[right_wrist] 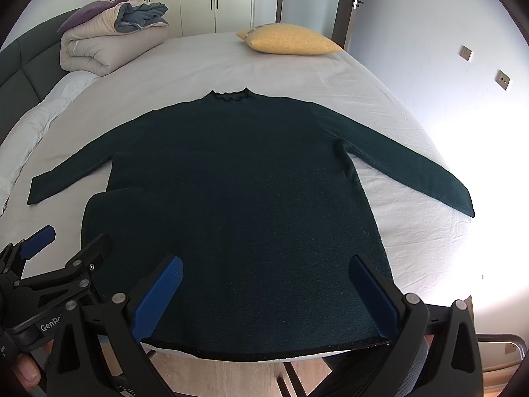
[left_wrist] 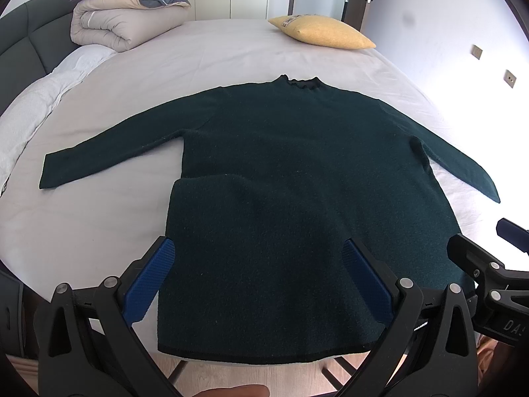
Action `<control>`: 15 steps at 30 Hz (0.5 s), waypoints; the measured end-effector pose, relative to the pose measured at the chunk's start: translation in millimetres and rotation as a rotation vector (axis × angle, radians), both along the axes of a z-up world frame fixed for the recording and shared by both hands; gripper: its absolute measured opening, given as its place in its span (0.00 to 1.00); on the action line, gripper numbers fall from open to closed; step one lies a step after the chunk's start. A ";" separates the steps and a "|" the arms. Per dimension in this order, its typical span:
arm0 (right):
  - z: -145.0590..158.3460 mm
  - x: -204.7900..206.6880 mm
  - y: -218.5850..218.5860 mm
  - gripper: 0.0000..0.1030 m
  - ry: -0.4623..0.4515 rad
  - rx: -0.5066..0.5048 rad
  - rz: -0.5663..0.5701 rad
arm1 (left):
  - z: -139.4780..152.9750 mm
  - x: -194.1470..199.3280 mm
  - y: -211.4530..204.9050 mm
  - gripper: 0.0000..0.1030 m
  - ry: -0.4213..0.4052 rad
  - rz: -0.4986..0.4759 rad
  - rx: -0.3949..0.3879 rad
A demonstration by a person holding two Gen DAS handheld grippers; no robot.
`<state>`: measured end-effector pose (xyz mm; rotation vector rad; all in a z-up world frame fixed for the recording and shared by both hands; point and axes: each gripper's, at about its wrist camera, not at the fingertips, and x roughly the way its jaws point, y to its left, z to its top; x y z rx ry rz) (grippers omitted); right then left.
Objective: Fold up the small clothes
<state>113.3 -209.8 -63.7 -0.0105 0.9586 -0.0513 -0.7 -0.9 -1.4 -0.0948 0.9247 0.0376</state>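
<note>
A dark green sweater [left_wrist: 297, 172] is spread flat on the bed [left_wrist: 198, 66], its hem [right_wrist: 264, 352] at the near edge. Both the left gripper [left_wrist: 256, 278] and right gripper [right_wrist: 264, 294] are spread wide, with nothing held. The sweater looks soft, floppy and thick, so it is best pinched at the hem corners.

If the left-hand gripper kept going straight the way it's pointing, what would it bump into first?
Most likely the dark green knitted sweater spread flat on the white bed sheet. The open left gripper tilts down toward its lower body near the hem, though depth is hard to judge.
</note>
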 end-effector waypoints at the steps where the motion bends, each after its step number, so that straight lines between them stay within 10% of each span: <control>1: -1.0 -0.2 1.2 1.00 0.000 0.000 -0.001 | -0.1 0.1 0.0 1.00 0.000 0.000 0.000; 15: -3.6 -4.0 -2.7 1.00 0.001 -0.003 -0.002 | -1.4 1.0 -0.1 1.00 0.000 0.000 0.000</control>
